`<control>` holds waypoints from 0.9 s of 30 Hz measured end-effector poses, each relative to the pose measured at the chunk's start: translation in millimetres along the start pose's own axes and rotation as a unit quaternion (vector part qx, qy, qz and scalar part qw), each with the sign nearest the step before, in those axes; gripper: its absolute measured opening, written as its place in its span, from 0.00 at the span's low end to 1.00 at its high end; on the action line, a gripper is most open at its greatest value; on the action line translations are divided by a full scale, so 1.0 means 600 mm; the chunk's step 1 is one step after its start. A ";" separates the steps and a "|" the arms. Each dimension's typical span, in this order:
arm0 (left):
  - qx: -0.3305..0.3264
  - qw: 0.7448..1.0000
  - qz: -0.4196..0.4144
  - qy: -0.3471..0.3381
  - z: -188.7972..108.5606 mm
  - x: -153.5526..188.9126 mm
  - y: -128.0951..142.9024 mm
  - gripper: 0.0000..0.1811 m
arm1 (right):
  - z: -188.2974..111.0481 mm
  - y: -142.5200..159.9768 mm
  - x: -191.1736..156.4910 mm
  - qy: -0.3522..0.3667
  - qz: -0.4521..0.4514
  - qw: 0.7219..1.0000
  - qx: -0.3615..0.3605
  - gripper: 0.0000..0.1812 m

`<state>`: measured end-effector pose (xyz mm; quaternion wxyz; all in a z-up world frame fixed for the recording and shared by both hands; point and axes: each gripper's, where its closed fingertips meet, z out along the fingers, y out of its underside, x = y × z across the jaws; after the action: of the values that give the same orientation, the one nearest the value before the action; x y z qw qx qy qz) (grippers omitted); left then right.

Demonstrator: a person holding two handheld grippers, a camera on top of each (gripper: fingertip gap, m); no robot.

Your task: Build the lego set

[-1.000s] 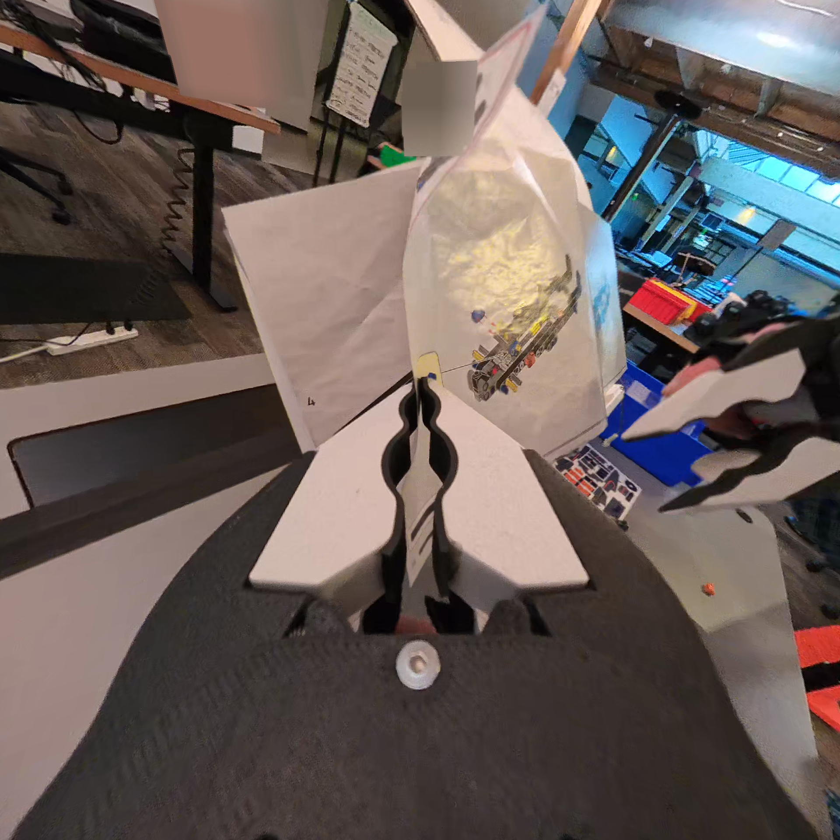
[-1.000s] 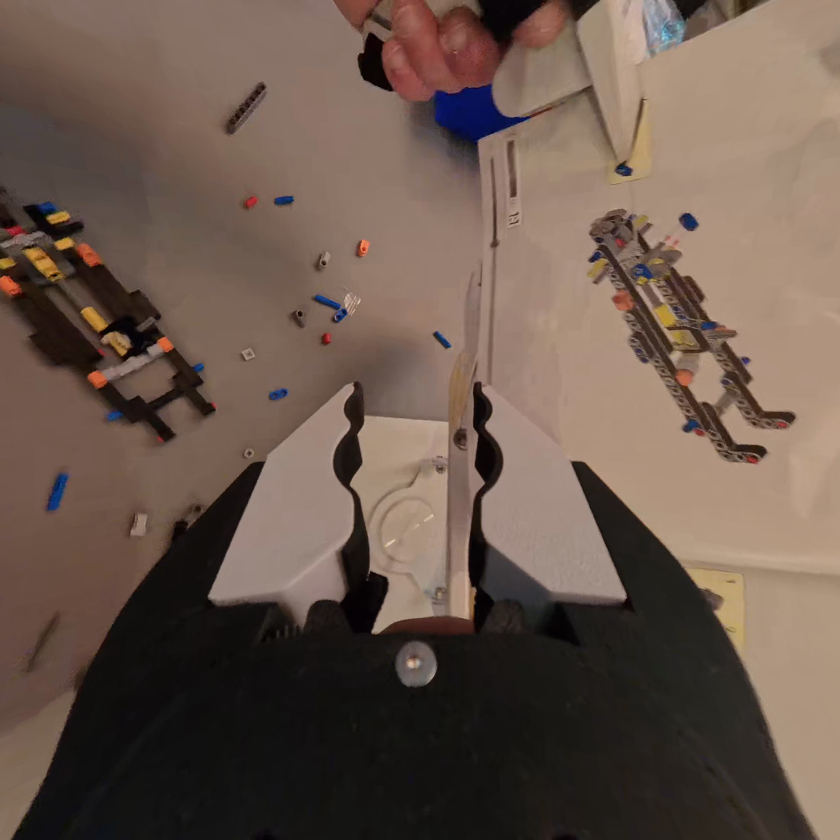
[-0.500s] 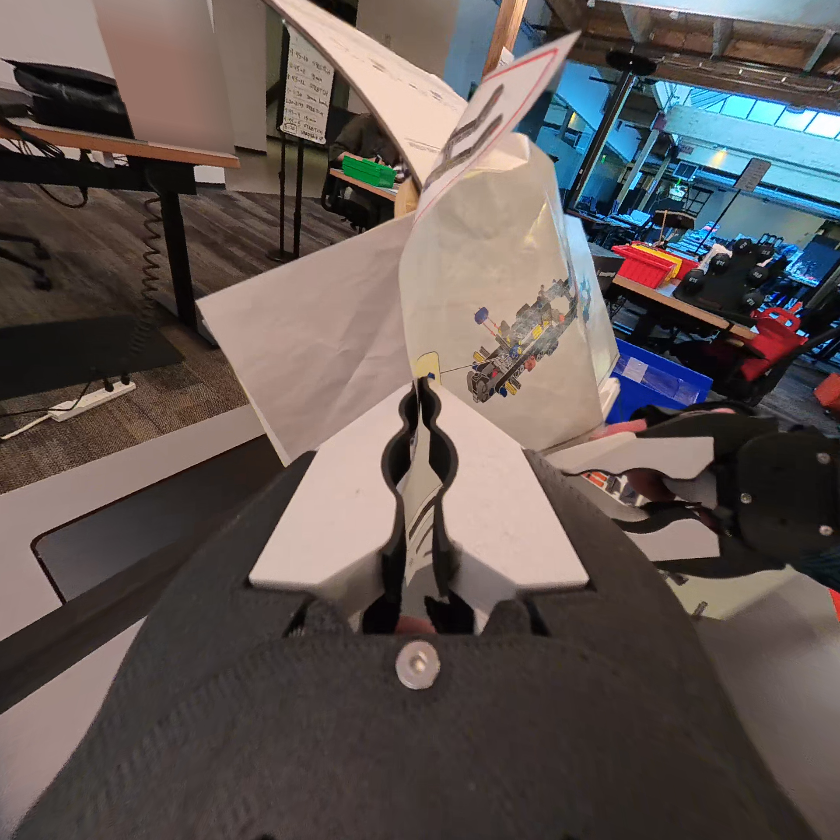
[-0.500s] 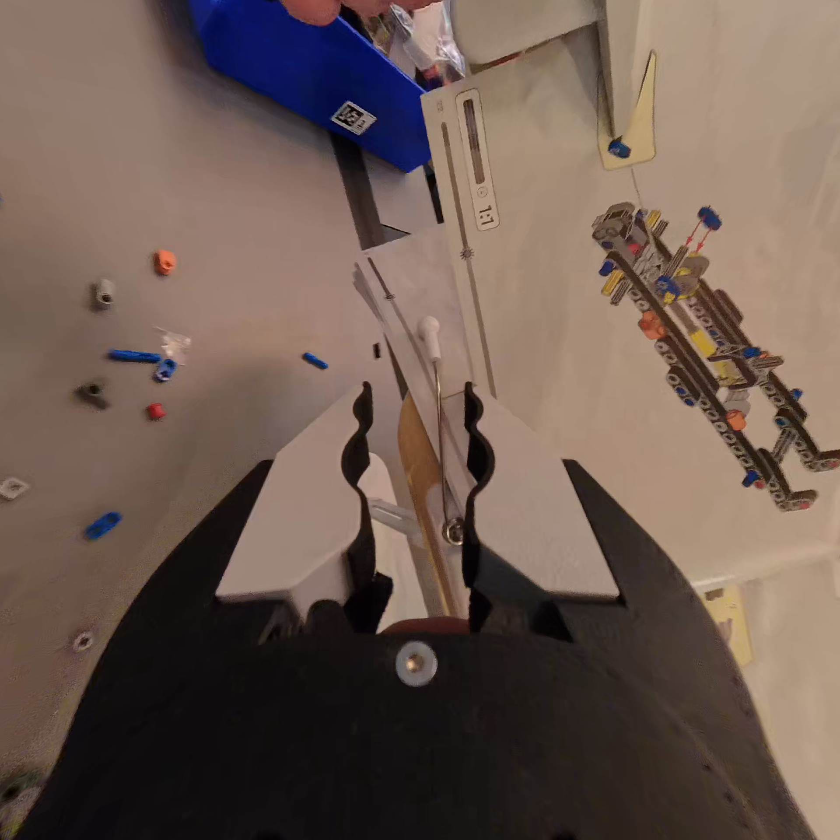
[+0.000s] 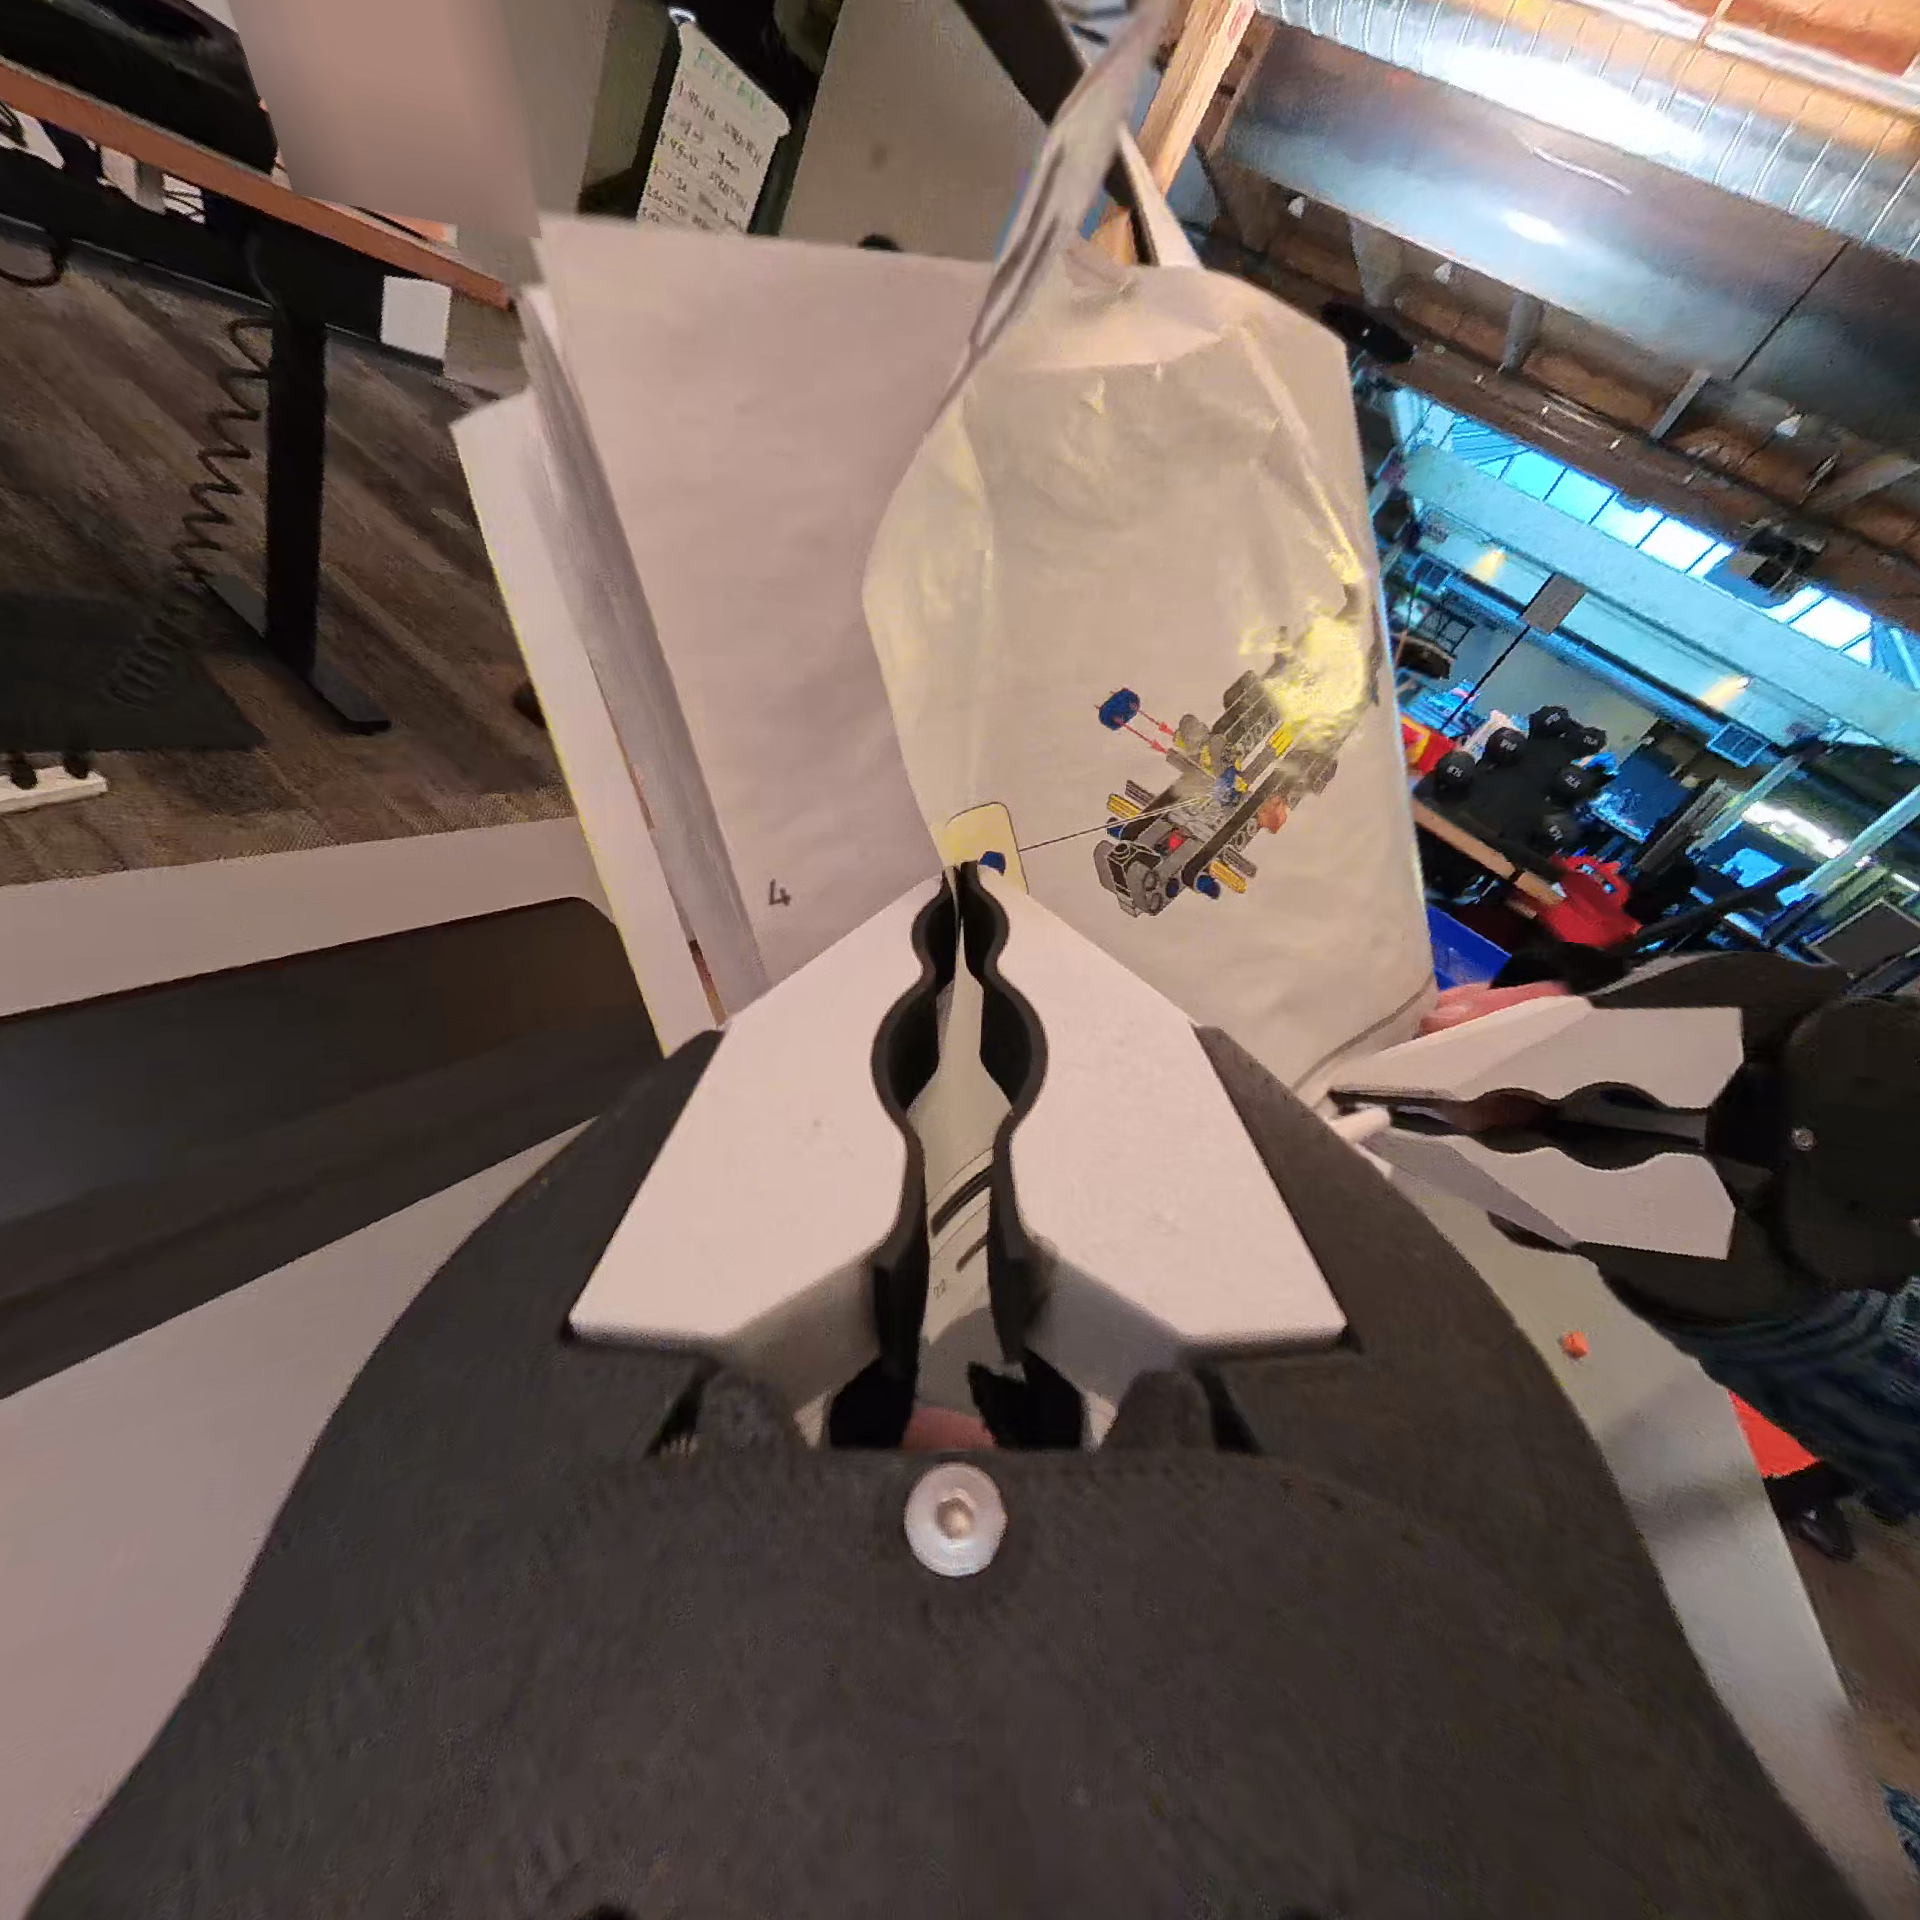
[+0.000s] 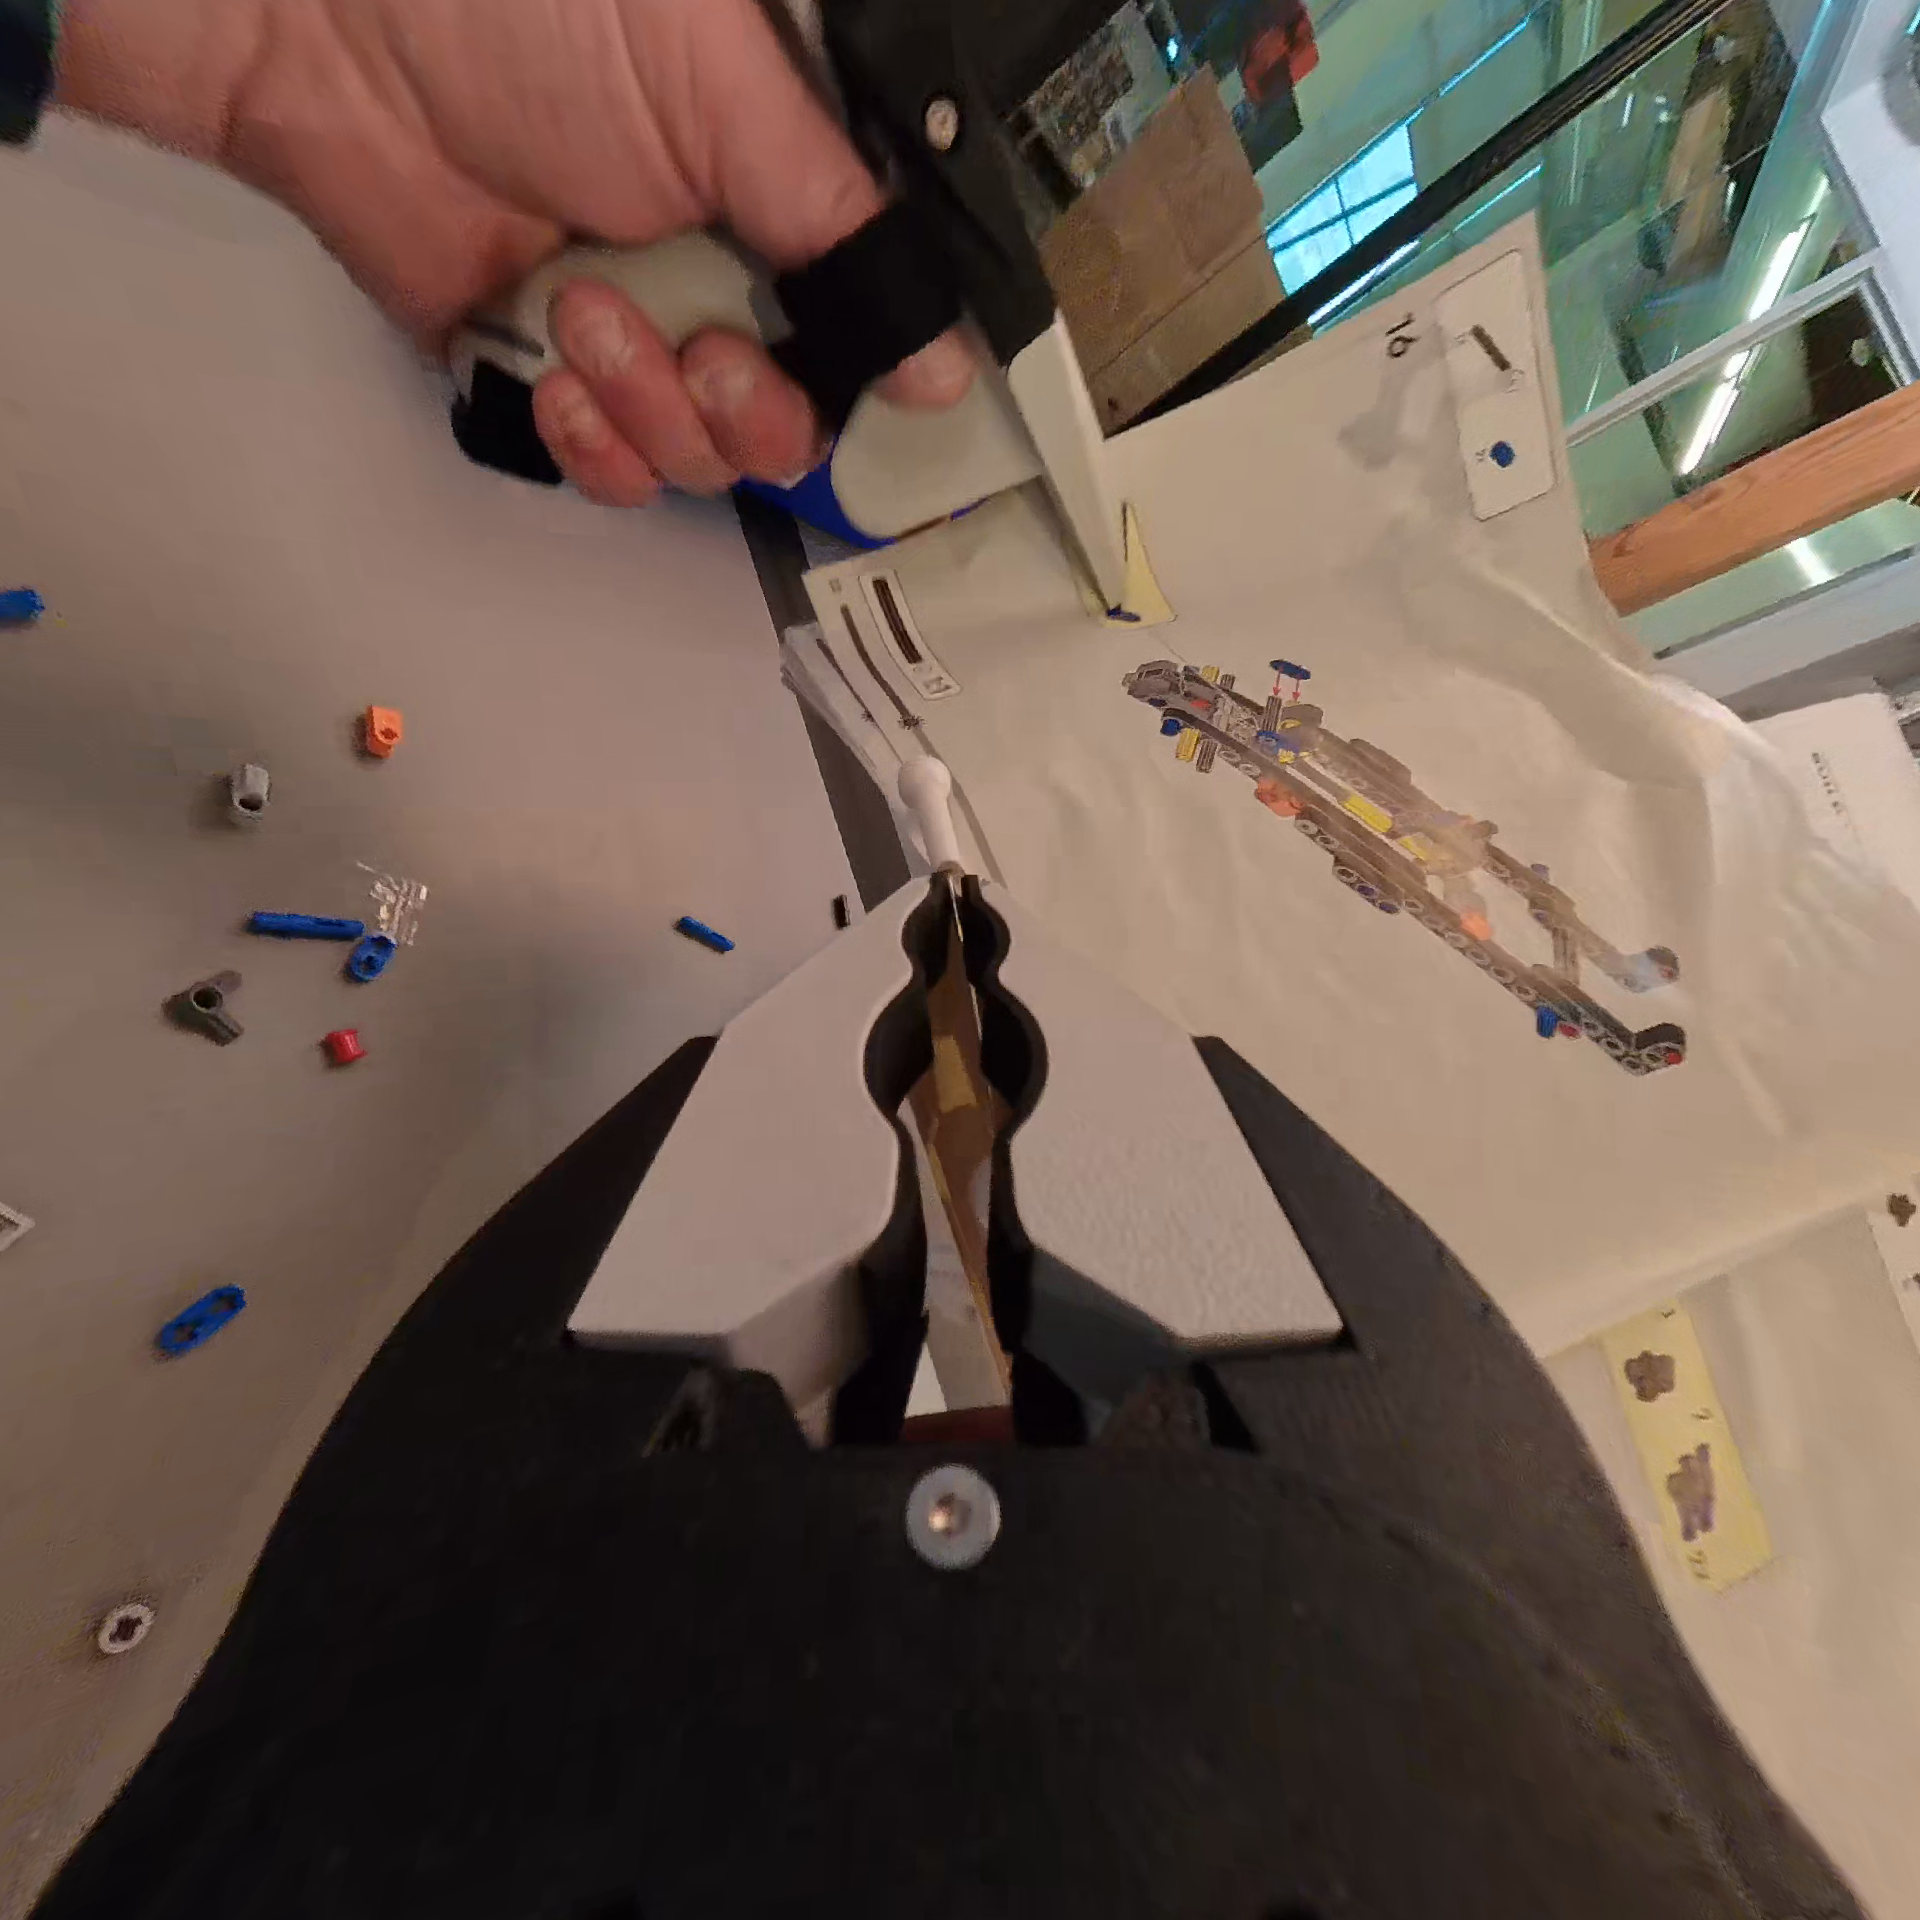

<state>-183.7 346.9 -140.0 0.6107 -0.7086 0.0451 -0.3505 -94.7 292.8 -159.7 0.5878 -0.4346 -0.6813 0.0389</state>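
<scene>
The instruction booklet (image 5: 1143,623) stands open, showing a drawing of a long black chassis. My left gripper (image 5: 961,883) is shut on the lower edge of that page. In the right wrist view the same page (image 6: 1403,1039) fills the right side, with the left gripper (image 6: 1091,582) pinching it at the top. My right gripper (image 6: 954,894) is shut on the book stand's thin wooden edge and wire page-holder arm, whose white tip (image 6: 925,790) sticks out past the jaws. The right gripper also shows in the left wrist view (image 5: 1351,1107), beside the page's lower right corner.
Loose pieces lie on the grey table (image 6: 520,623): an orange one (image 6: 381,729), grey ones (image 6: 247,795), blue pins (image 6: 304,924) and a red one (image 6: 341,1046). A person's hand (image 6: 571,208) holds the left gripper. A blue bin (image 5: 1460,945) stands behind the booklet. One gripper's finger ends stand about 11 cm off the other's.
My right gripper was open around the stand's wire arm and wooden edge and has shut on them. My left gripper has kept hold of the page while the booklet shifted.
</scene>
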 end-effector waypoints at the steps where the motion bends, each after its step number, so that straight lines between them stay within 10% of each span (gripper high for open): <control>1: 0.001 1.000 0.001 -0.001 0.003 -0.001 0.003 0.00 | -0.002 -0.001 0.000 0.000 0.008 1.000 0.007 0.00; 20: 0.003 1.000 -0.023 0.003 -0.007 -0.016 0.026 0.00 | 0.004 0.018 0.062 0.079 0.189 0.978 -0.027 0.00; 27: 0.061 0.997 -0.038 -0.016 -0.048 -0.039 -0.012 0.16 | -0.003 0.020 0.058 0.078 0.146 0.984 -0.058 0.16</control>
<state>-220.0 336.4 -143.6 0.6396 -0.6768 -0.0132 -0.3643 -84.5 321.7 -139.2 0.6009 -0.5647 -0.5635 0.0508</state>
